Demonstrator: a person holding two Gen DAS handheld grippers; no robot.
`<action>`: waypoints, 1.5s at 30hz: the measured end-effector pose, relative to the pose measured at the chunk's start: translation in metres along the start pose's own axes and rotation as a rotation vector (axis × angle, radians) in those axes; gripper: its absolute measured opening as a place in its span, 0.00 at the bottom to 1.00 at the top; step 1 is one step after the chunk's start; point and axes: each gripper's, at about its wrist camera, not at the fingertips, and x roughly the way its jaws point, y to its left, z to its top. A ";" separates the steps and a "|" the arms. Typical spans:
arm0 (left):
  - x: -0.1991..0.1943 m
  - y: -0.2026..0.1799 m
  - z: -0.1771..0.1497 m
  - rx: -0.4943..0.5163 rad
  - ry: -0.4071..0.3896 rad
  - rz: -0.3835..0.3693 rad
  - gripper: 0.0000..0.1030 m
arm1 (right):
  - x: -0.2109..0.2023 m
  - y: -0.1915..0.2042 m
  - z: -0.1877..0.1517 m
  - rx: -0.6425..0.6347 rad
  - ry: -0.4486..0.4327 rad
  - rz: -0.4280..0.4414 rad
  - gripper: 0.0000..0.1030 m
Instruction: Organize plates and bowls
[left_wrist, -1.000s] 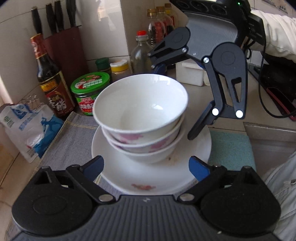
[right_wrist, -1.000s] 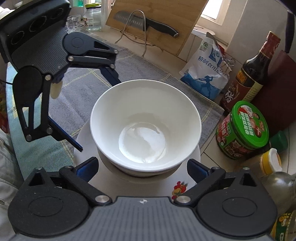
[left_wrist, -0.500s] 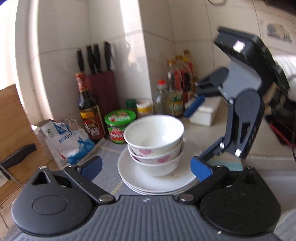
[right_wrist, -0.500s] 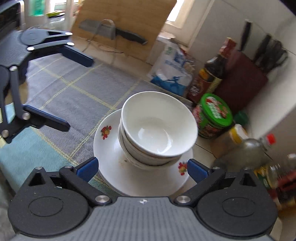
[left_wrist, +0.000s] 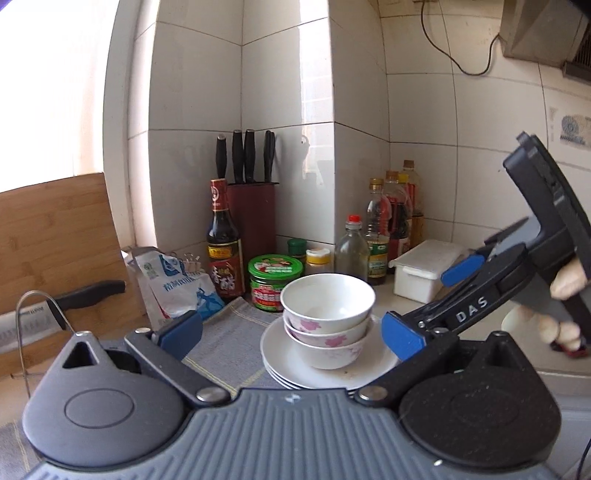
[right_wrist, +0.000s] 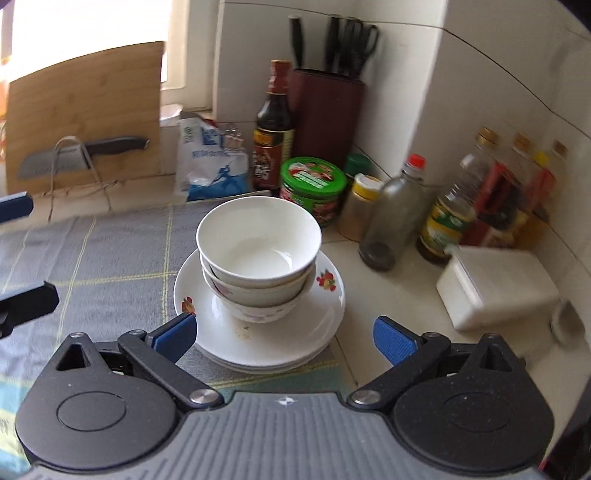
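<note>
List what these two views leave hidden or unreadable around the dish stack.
- Plates: count unclear; in both views the rims overlap and the grippers' bodies cover the near edge.
- Lowest bowl: inside hidden by the bowls nested in it.
- White box: blurred in the right wrist view; contents unseen.
- Bottle labels: too small to read.

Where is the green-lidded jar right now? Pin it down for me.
In both wrist views the green-lidded jar stands on the counter just behind the stacked bowls, between the dark sauce bottle and the yellow-capped jar.
</note>
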 end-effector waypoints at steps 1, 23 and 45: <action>-0.003 0.001 -0.001 -0.016 -0.006 -0.005 0.99 | -0.003 0.001 -0.002 0.030 0.000 -0.017 1.00; -0.018 0.004 0.015 -0.147 0.242 0.231 0.99 | -0.059 0.046 -0.022 0.154 -0.055 -0.111 1.00; -0.009 0.001 0.016 -0.161 0.305 0.261 0.99 | -0.055 0.044 -0.019 0.147 -0.064 -0.128 1.00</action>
